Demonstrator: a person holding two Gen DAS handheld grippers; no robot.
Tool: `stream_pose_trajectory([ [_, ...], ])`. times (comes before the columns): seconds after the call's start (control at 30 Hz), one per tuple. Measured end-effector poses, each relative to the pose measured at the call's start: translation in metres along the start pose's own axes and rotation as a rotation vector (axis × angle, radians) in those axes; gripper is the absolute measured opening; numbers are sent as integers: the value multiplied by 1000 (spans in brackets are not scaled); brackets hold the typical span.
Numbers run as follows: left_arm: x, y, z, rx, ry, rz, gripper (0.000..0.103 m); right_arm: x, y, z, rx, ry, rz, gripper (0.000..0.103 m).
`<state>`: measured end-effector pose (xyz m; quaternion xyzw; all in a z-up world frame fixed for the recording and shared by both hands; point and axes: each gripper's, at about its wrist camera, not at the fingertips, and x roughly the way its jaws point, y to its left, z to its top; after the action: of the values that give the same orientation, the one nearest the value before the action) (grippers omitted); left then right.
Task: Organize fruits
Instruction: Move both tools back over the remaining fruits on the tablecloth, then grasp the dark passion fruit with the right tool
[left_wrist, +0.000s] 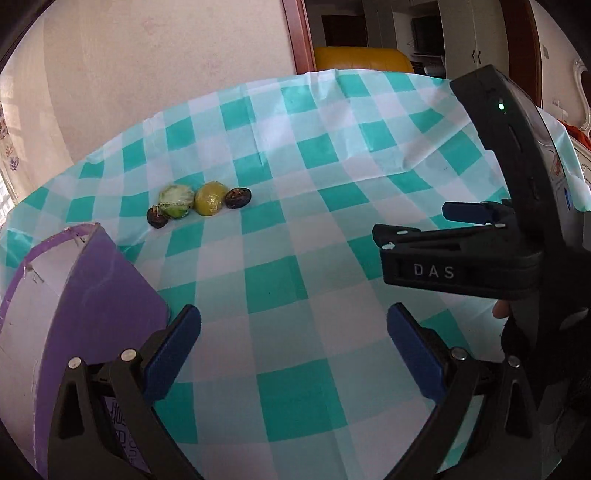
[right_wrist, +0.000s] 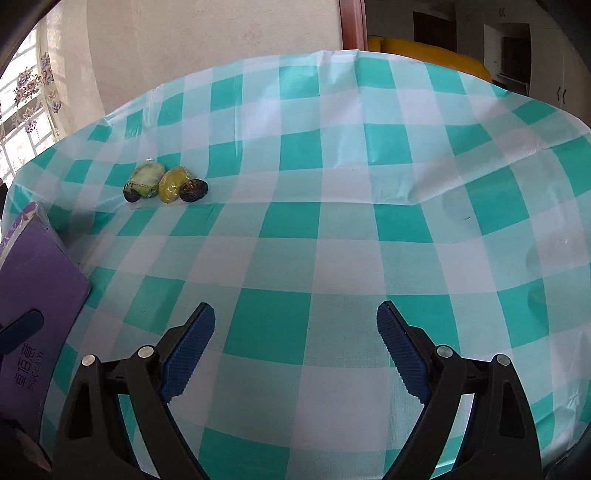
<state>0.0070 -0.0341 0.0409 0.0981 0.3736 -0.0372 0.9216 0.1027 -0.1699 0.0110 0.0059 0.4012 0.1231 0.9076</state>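
- Four fruits lie in a touching row on the desk, well ahead and left of both tongs.
- Left tongs and right tongs gape apart, empty.
- Purple box, beside the left tongs, is cut off.

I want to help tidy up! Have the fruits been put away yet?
Not yet. Nothing looks done: two wrapped yellow-green fruits and two dark wrinkled fruits lie bunched on the green checked tablecloth, outside the purple cardboard box. Nothing is in hand: the left gripper and right gripper are open. Every fruit remains.
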Motion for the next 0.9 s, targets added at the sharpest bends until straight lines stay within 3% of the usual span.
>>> stream_pose_trajectory([
  [0.13,38,10,-4,-19,65,-30,101,31,0,19,-50,18,41,86],
  [0.33,54,37,-3,-135,103,-98,101,71,50,55,-250,49,145,86],
  [0.47,58,46,-6,-183,112,-160,101,104,82,79,-329,93,199,74],
  [0.57,57,46,-6,-183,105,-166,101,125,96,97,-340,115,233,65],
  [0.7,63,46,-5,-185,132,-176,101,144,109,113,-354,130,287,63],
  [0.9,64,46,-5,-187,133,-170,101,155,126,122,-408,122,282,56],
])
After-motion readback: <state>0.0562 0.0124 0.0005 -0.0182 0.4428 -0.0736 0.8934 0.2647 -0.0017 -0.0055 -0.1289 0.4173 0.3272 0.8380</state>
